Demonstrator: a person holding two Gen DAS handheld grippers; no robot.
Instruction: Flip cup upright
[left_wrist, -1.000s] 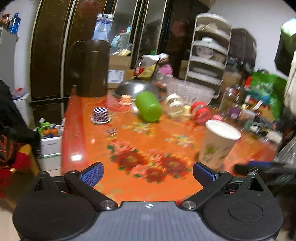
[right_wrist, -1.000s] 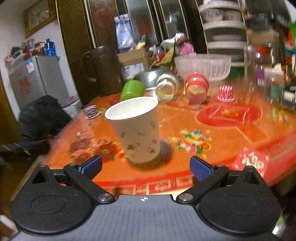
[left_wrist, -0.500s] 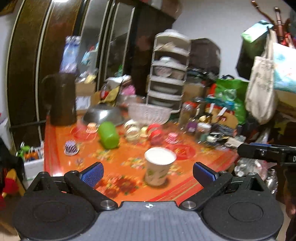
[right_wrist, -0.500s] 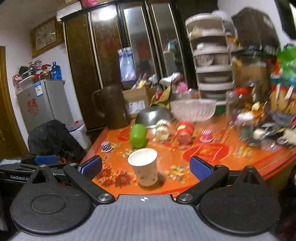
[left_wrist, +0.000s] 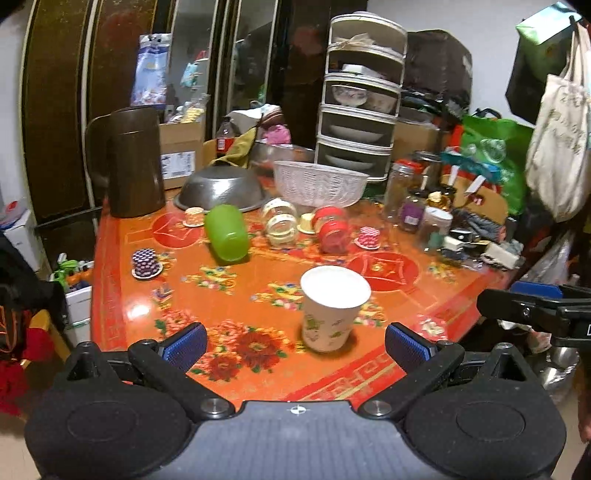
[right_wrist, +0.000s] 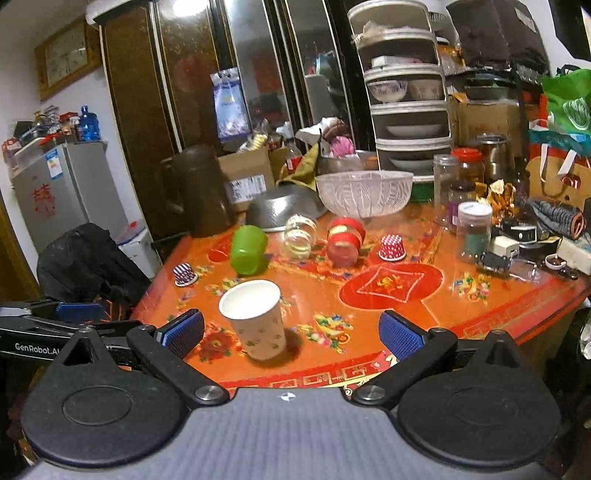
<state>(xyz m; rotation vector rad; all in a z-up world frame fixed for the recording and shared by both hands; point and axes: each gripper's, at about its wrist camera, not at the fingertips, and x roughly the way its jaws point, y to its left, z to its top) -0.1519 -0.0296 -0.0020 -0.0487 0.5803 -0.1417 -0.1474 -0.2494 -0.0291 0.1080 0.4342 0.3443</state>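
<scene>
A white paper cup with green leaf print (left_wrist: 332, 310) stands upright, mouth up, near the front edge of the orange flowered table (left_wrist: 258, 288); it also shows in the right wrist view (right_wrist: 255, 317). My left gripper (left_wrist: 295, 341) is open and empty, pulled back off the table's front edge, short of the cup. My right gripper (right_wrist: 290, 332) is open and empty, also back from the cup. The right gripper shows at the right edge of the left wrist view (left_wrist: 535, 310); the left gripper shows at the left edge of the right wrist view (right_wrist: 55, 325).
A green cup (left_wrist: 226, 232) lies on its side mid-table beside a glass jar (left_wrist: 282, 221) and a red-lidded jar (left_wrist: 330, 229). Small patterned capsules (left_wrist: 146, 263), a steel bowl (left_wrist: 221, 188), a clear basket (left_wrist: 319, 182), a brown jug (left_wrist: 135, 162) and jars (right_wrist: 472, 229) crowd the back.
Both grippers have drawn back and up from the table; the paper cup, close a second ago, now stands farther away and smaller. The cup itself has not moved.
</scene>
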